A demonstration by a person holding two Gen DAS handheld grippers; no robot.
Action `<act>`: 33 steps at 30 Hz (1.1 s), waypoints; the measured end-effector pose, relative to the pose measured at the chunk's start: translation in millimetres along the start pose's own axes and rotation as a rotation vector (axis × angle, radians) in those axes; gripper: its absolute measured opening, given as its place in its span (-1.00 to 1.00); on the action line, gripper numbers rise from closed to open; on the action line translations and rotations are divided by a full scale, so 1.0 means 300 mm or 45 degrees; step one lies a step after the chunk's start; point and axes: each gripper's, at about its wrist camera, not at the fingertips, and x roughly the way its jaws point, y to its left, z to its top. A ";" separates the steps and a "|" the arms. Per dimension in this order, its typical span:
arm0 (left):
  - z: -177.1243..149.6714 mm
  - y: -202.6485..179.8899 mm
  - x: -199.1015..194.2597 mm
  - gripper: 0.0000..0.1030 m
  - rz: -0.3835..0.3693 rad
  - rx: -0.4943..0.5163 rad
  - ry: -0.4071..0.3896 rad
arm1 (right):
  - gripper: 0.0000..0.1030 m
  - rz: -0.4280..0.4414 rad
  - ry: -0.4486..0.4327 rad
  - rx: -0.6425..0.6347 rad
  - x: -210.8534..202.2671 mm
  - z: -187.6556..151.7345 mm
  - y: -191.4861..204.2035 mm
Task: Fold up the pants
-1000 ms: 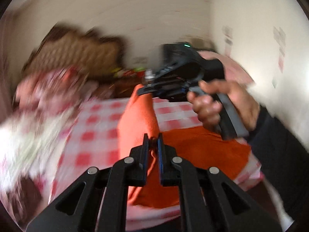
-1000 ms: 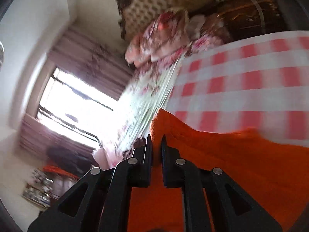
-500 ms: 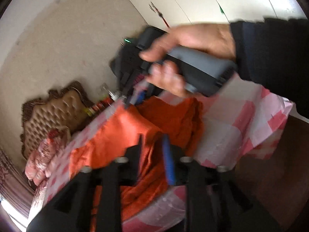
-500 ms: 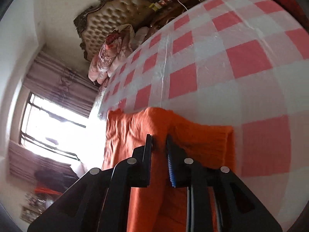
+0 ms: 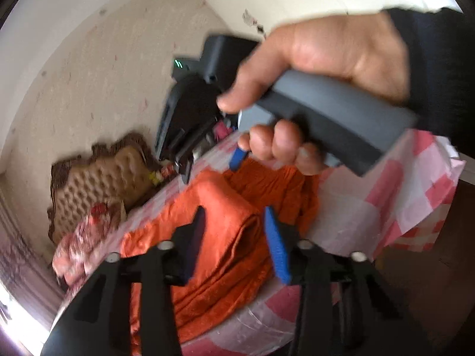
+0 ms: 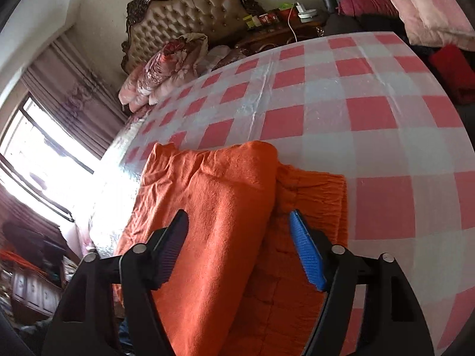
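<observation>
We have laid the pants (image 6: 213,222) doubled, lower centre; right gripper (image 6: 240,246) spreads to release, left gripper (image 5: 234,237) narrows around the fold, neither pinching.

1. We find no readable text, label, brand or number in either view.
2. The small packages on the wooden cabinet (image 6: 276,34) beside the headboard (image 6: 190,17) are too small and blurred for us to read any print.
3. The marks on the wall (image 5: 252,20) in the left wrist view are smeared; we cannot make out any letters.
</observation>
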 end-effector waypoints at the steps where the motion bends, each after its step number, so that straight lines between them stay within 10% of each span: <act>1: -0.005 0.004 0.029 -0.43 0.001 -0.008 0.036 | -0.05 -0.016 0.008 -0.015 0.016 -0.001 0.011; 4: -0.009 0.026 0.063 -0.78 0.041 0.000 0.059 | -0.81 -0.062 0.027 -0.047 0.045 0.000 0.026; 13: 0.144 0.062 -0.012 -0.83 0.156 0.059 -0.097 | -0.86 0.006 -0.106 -0.074 -0.143 0.054 0.050; 21: 0.111 -0.122 0.083 -0.66 -0.029 0.202 -0.022 | -0.84 -0.162 -0.018 0.009 -0.074 -0.031 -0.131; 23: 0.099 -0.114 0.084 -0.06 -0.105 0.191 -0.070 | -0.76 -0.191 -0.055 0.024 -0.075 -0.049 -0.148; 28: 0.083 0.070 -0.034 0.06 -0.195 -0.008 -0.204 | -0.11 -0.573 -0.261 -0.091 -0.183 -0.133 -0.027; 33: -0.017 0.423 -0.075 0.45 0.017 -0.481 -0.164 | 0.44 -0.731 -0.370 -0.237 -0.178 -0.270 0.163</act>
